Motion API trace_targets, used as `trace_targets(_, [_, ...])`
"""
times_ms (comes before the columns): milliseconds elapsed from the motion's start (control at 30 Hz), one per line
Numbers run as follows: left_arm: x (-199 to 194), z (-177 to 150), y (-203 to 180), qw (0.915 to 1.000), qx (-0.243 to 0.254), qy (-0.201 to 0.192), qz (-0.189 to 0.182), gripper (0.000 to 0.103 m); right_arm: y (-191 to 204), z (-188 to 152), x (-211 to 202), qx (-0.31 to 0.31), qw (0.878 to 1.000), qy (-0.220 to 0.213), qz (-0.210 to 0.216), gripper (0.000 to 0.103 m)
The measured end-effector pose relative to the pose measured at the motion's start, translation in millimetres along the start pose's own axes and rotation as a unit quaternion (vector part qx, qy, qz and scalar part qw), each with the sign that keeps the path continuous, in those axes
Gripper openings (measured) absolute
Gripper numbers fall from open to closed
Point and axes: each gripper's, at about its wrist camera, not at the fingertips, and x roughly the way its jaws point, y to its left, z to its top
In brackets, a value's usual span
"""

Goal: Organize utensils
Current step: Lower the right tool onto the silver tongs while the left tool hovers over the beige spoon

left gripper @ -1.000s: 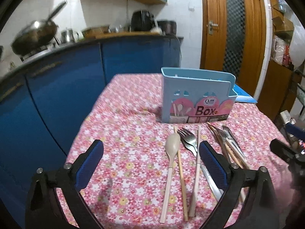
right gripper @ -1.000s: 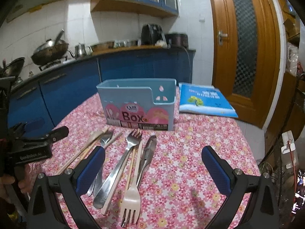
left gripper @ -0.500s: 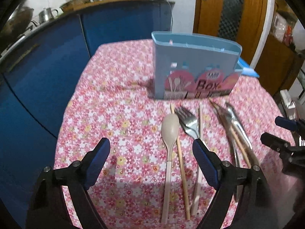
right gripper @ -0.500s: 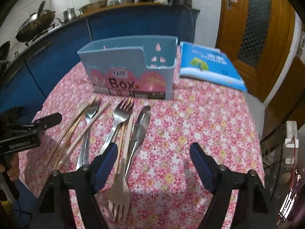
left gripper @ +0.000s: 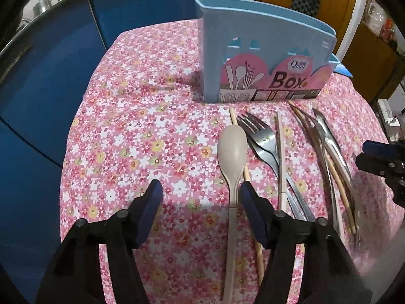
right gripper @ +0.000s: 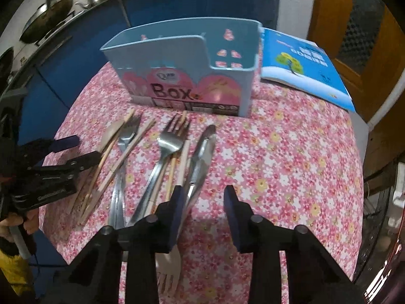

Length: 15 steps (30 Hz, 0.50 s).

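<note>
A light blue utensil box [left gripper: 263, 58] marked "Box" stands at the back of the floral table; it also shows in the right wrist view [right gripper: 187, 68]. In front lie a beige spoon [left gripper: 231, 162], metal forks [left gripper: 263, 139], chopsticks [left gripper: 281, 157] and metal knives [left gripper: 329, 141]. My left gripper [left gripper: 198, 192] is open low over the cloth, its right finger beside the spoon's handle. My right gripper [right gripper: 202, 197] is open and empty just right of a metal knife [right gripper: 200, 157]. A metal fork [right gripper: 164, 157] and a beige fork [right gripper: 169, 271] lie beside it.
A blue book [right gripper: 303, 65] lies right of the box. Blue kitchen cabinets [left gripper: 50, 63] stand beyond the table's left edge. A wooden door [right gripper: 354, 25] is at the back right. The table's front and right edges are close to both grippers.
Both grippers have dropped lower and moved forward toward the utensils. Their jaws have narrowed but stay open. The utensils have not moved.
</note>
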Motion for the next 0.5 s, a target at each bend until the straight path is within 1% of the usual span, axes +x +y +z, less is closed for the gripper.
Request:
trace_targets(33, [1.3,0.2,0.0,1.0000,0.000,0.002,-0.001,0.062,3.6,0.6,-0.6,-0.007,1.000,0.001,0.003,0.030])
trace_targets(167, [4.2,3.3,1.0,1.0000,-0.001,0.005,-0.007,0.054,14.5,2.8,1.3,-0.024,0.999,0.013,0.017,0.026])
trace_targets(300, [6.0,6.8,1.4,1.0000,0.000,0.005,-0.007,0.054,18.3,8.1,7.2,-0.028,0.999,0.021,0.005,0.025])
trace_targets(400, [8.0,8.4,3.8,0.9999,-0.005,0.005,-0.007,0.054,12.1,11.9,11.5,-0.014,1.000,0.028,0.002,0.023])
trace_targets(500, [8.5,8.9,6.0,1.0000,-0.007,0.004,-0.005,0.054,3.4,14.2,19.8,0.001,0.999,0.046,0.008,0.021])
